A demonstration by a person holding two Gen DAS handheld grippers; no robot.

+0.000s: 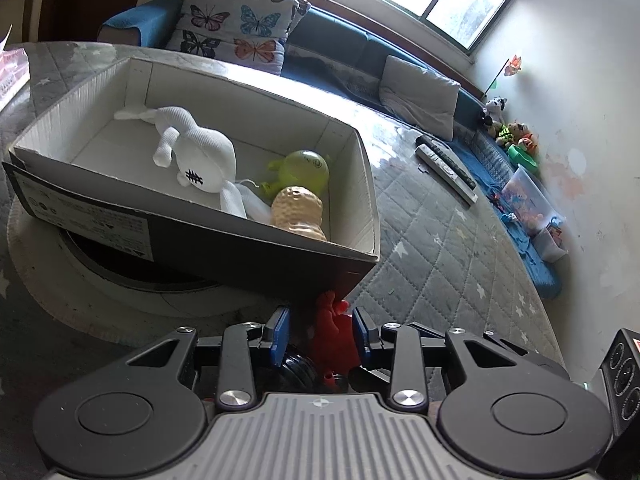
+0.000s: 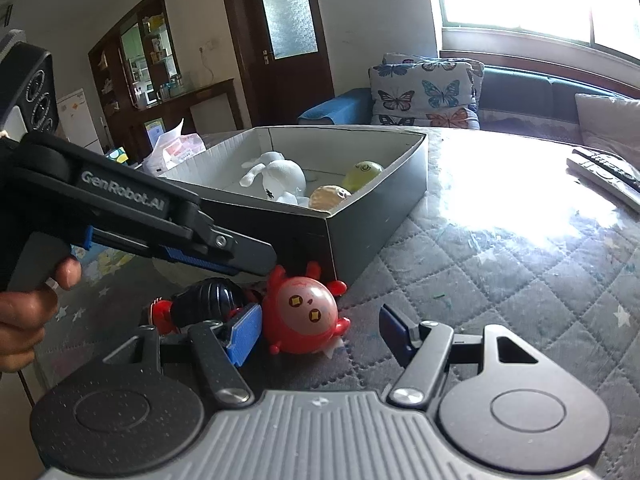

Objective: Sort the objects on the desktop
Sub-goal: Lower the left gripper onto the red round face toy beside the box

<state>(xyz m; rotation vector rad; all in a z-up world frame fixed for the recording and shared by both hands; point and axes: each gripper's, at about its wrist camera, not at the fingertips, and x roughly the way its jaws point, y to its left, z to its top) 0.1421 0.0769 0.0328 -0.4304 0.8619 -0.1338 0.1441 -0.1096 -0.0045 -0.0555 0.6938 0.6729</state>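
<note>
The red round-bodied toy figure (image 2: 306, 310) lies on the quilted grey table cover (image 2: 500, 300) in the lower centre of the right wrist view, just below the near corner of the cardboard box (image 2: 372, 220). Its pale face with two yellow diamond eyes is turned up toward the camera. Touching it on the left is a black ribbed ball-shaped toy (image 2: 210, 300) with red parts at its far left end.

The right gripper (image 2: 320, 334) has its jaws apart, the blue left pad (image 2: 244, 332) beside the red toy's left flank and the dark right pad well clear on the other side; no pad presses on the toy, so it is released. The left gripper (image 2: 224, 258) enters from the left edge of that view, held by a hand (image 2: 28, 312), its fingers lying over the black toy and the top of the red one. In the left wrist view the left gripper (image 1: 320, 326) shows blue pads on either side of the red toy (image 1: 334, 332), at the bottom centre under the box corner. Whether those pads clench the toy cannot be told.

The box (image 1: 192, 216), in the centre left of the left wrist view, holds a white knitted soft toy (image 1: 192, 148), a green round toy (image 1: 306, 168) and a tan peanut-shaped toy (image 1: 296, 212).

Two remote controls (image 1: 446, 168) lie on the cover at right of centre. A butterfly-print cushion (image 1: 236, 20) rests on the blue sofa (image 1: 360, 44) in the upper part of the frame.
</note>
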